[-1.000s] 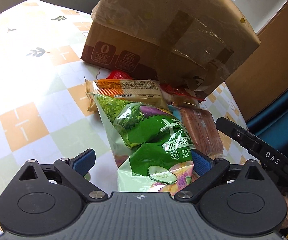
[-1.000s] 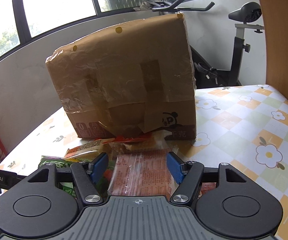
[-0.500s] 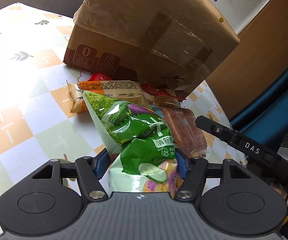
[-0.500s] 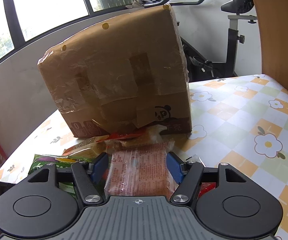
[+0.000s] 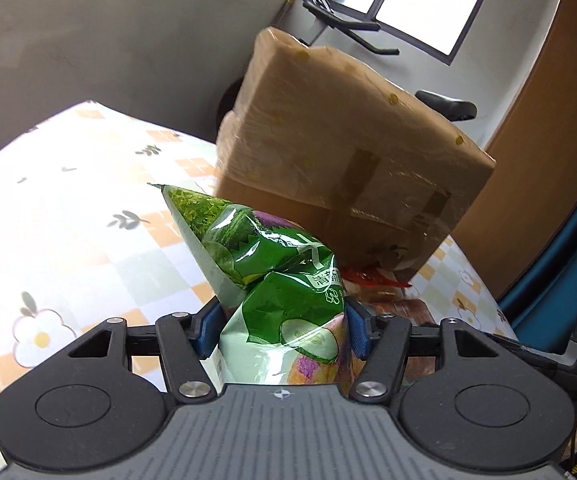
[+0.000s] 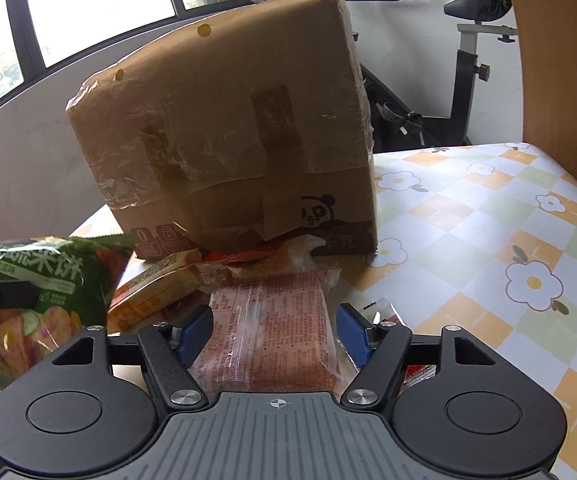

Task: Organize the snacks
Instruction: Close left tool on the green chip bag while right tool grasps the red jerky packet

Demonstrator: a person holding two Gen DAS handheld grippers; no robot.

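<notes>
A green vegetable-cracker bag (image 5: 272, 280) is pinched between the blue pads of my left gripper (image 5: 282, 320), whose jaws are still closing, and it hangs above the flowered table (image 5: 88, 248). The right wrist view shows the same bag (image 6: 44, 292) lifted at the left. My right gripper (image 6: 274, 332) is low over the snack pile, jaws opening. An orange-red clear-wrapped packet (image 6: 268, 304) lies between its pads, which stand slightly apart from its sides.
A taped cardboard box (image 6: 228, 132) stands just behind the pile, leaning over it. A yellow-orange packet (image 6: 156, 292) and a red wrapper (image 6: 240, 256) lie at its foot. An exercise bike (image 6: 472, 60) and a wooden panel (image 6: 560, 60) are beyond the table.
My left gripper closed on the green bag and lifted it off the pile, tilting upward. The right gripper stayed over the orange-red packet and its pads spread slightly away from it.
</notes>
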